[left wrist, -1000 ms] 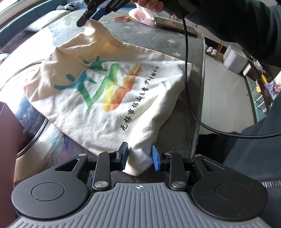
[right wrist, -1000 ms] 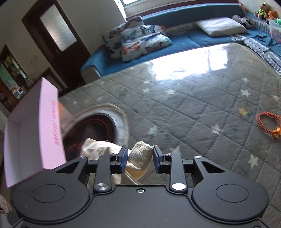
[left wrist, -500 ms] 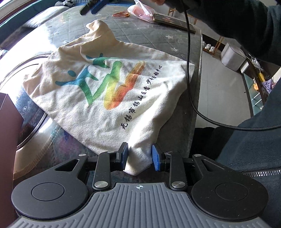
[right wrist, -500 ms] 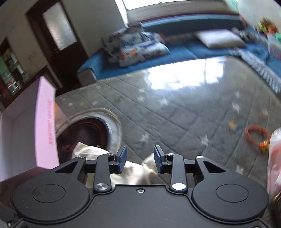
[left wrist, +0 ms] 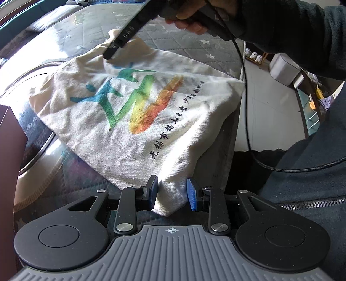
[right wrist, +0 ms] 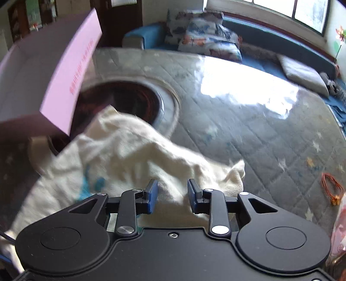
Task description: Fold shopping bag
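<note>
A cream canvas shopping bag with a rainbow logo and a line of black characters lies spread flat on the quilted grey table cover. My left gripper is open at the bag's near corner, and the corner lies between its blue pads. My right gripper, held by a hand, comes down onto the bag's far corner. In the right wrist view the right gripper is open just above rumpled, motion-blurred cloth of the bag.
A pink-edged box stands left of the bag beside a round dark opening in the cover. An orange cord and a pink plastic bag lie right. A black cable hangs along the table's right edge.
The right gripper let go of the bag's far corner, lifted away, and has come back down over the bag's far part. The left gripper has stayed at the near corner.
</note>
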